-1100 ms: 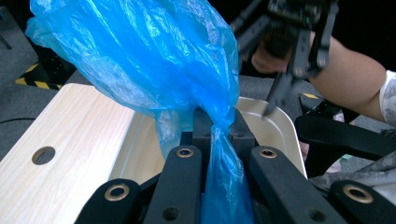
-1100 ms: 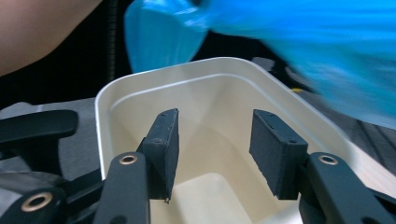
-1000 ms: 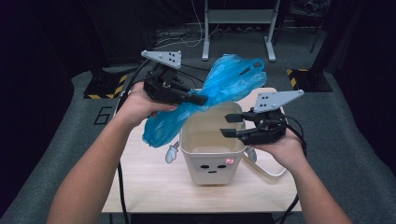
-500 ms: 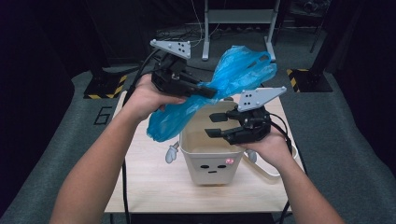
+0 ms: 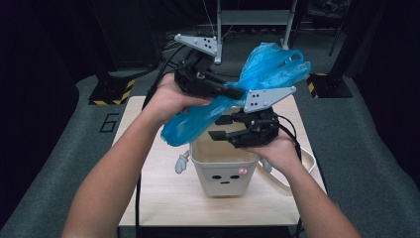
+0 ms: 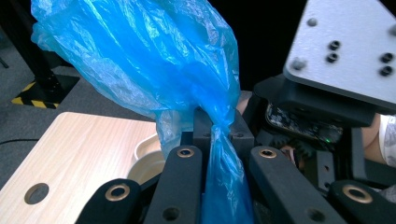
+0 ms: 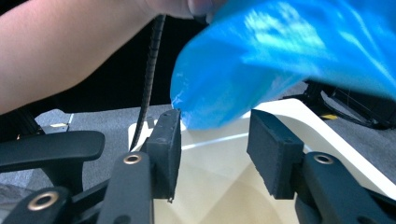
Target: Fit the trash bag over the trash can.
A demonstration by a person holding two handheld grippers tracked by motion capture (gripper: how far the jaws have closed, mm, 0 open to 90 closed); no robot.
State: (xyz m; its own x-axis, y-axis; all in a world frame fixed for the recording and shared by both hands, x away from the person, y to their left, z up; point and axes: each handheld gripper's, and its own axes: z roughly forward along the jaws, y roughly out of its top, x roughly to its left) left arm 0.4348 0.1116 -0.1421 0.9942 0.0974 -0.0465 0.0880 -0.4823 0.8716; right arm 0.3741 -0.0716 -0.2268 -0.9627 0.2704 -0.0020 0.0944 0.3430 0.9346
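Observation:
A crumpled blue plastic bag (image 5: 270,69) hangs in the air above a white bin (image 5: 225,173) with a face on its front. My left gripper (image 5: 237,93) is shut on the bag's pinched middle, and the left gripper view shows the film squeezed between the jaws (image 6: 217,123), with the bag (image 6: 140,56) billowing above. My right gripper (image 5: 220,128) hovers over the bin's mouth, open. Its jaws have just been closing. In the right gripper view the bag's lower end (image 7: 280,56) hangs just beyond the gap (image 7: 215,140), with no pad pressing on it.
The bin stands on a light wooden table (image 5: 158,183) with dark floor around it. A white loop (image 5: 302,168) lies right of the bin, and a small arm-like piece (image 5: 182,162) sticks out on its left. A metal stand (image 5: 252,20) rises behind the table.
The left hand has lifted the bag up and to the right. The right gripper has moved left over the bin, towards the bag's lower end, and its jaws have narrowed.

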